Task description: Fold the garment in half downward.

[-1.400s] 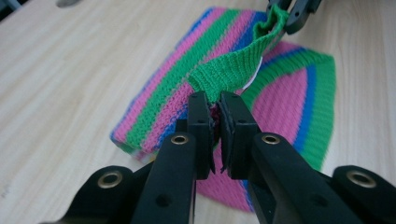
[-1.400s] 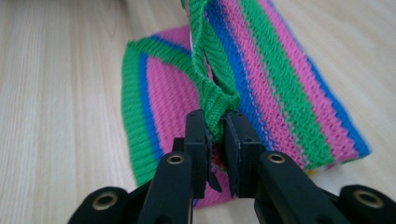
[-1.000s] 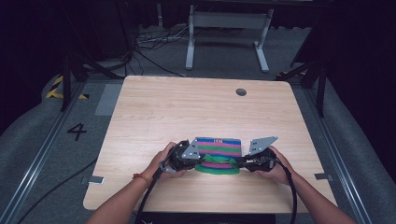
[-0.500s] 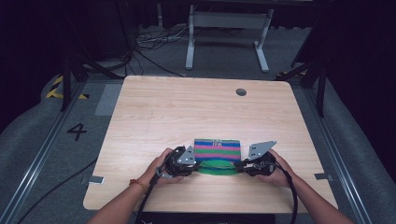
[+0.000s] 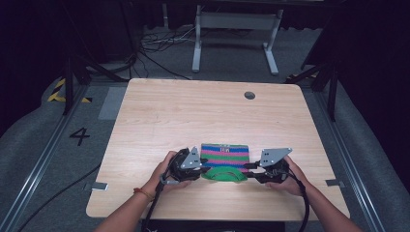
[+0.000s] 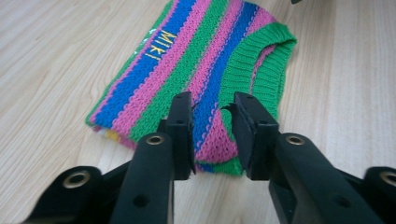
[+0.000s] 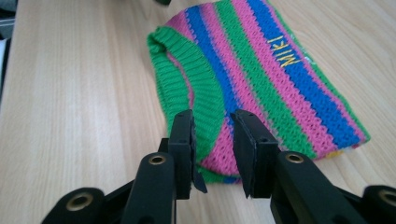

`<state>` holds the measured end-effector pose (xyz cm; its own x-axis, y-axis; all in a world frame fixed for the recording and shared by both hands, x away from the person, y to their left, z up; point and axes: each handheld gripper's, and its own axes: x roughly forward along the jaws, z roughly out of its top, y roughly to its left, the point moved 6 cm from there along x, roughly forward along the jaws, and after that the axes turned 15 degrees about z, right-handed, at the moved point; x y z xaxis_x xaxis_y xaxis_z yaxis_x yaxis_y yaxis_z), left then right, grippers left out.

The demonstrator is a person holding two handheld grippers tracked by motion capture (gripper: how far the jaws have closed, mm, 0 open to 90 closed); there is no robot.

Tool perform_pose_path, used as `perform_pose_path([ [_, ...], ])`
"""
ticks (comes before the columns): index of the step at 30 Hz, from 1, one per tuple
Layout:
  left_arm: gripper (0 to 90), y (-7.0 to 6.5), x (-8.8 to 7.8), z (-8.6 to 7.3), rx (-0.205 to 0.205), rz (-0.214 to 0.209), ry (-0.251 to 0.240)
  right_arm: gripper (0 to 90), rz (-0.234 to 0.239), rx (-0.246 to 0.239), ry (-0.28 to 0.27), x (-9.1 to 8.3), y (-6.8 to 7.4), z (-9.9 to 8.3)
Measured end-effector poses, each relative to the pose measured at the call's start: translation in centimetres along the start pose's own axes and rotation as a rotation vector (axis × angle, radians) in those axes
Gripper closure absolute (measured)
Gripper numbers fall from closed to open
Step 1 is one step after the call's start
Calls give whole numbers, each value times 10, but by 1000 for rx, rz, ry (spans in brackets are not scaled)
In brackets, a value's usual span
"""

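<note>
Small striped knit sweater (image 5: 224, 155), green-pink-blue, lies folded flat at 6 o'clock on the light wooden table (image 5: 193, 116). Left gripper (image 5: 202, 163) and right gripper (image 5: 250, 169) flank it, jaws spread. Fold apparently done; release complete, withdrawal left.

The table (image 5: 193, 116) is bare from nine through twelve to three o'clock of the striped knit (image 5: 224, 153); grippers flank it.

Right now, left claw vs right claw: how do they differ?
The left claw sits at the striped knit sweater's left end; the right claw at its right end. Left straddles pink and blue stripes; right straddles the green ribbed collar. Shared: both open, jaws low over the near edge.
</note>
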<state>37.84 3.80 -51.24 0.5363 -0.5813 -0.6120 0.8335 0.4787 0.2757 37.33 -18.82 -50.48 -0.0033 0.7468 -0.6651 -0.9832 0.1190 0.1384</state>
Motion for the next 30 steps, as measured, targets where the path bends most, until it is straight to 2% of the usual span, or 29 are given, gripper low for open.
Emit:
perform_pose_path([
  [3,686,-5,8,-3,13,-19,27,693,-6,12,-1,6,-4,1],
  [4,686,-7,10,-5,24,-19,39,693,-2,11,5,9,-4,1],
  [6,687,-9,13,-9,22,-34,59,692,8,15,24,16,-4,-3],
  [7,687,-10,14,-10,30,-35,59,692,8,15,24,16,-4,-3],
  [8,687,-10,14,-12,15,-38,57,691,9,18,35,18,-4,-5],
  [10,688,-10,14,-13,14,-42,50,674,13,24,60,23,-5,-10],
  [14,688,-12,14,-16,29,-13,26,667,17,12,38,25,-6,-15],
  [22,686,-10,16,-17,-2,-37,22,666,14,14,29,25,-7,-16],
  [25,639,-10,14,-15,-4,-25,40,635,6,25,25,24,-7,-15],
  [30,562,-10,13,-13,-4,-37,46,562,-24,28,43,22,-6,-13],
])
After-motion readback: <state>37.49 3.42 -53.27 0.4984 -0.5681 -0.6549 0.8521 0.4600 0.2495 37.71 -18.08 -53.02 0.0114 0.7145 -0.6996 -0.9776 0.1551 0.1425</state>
